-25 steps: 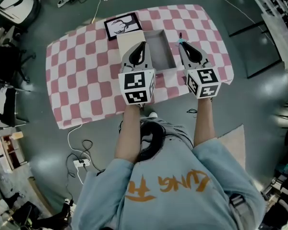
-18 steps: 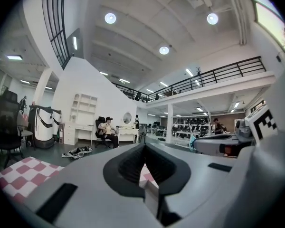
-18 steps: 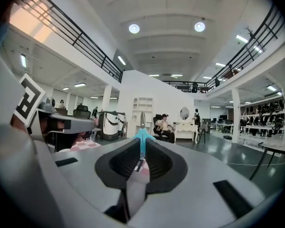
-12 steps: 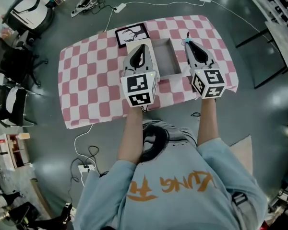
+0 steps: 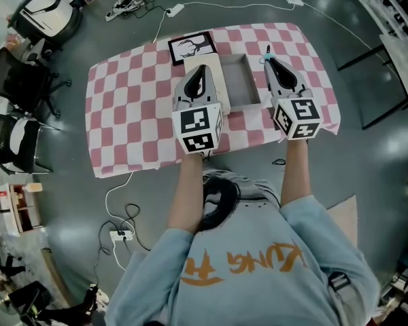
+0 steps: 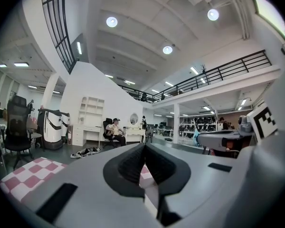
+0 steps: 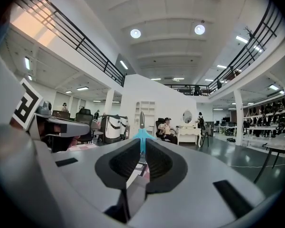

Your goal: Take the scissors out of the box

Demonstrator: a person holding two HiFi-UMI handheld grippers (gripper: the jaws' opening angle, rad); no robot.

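The open grey box sits on the pink checked tablecloth, with its pale lid beside it on the left. Held level above the cloth just right of the box, my right gripper is shut on the scissors. Their teal handle and thin blade stick out forward between the pads. My left gripper hovers over the lid at the box's left side. Its pads meet with nothing between them.
A black-framed picture card lies behind the box. Black office chairs stand left of the table, and cables with a power strip lie on the grey floor. Another table's edge shows at the far right.
Both grippers have risen a little above the table, the right one still holding the scissors. The head view has shifted, so the table sits slightly more to the right.
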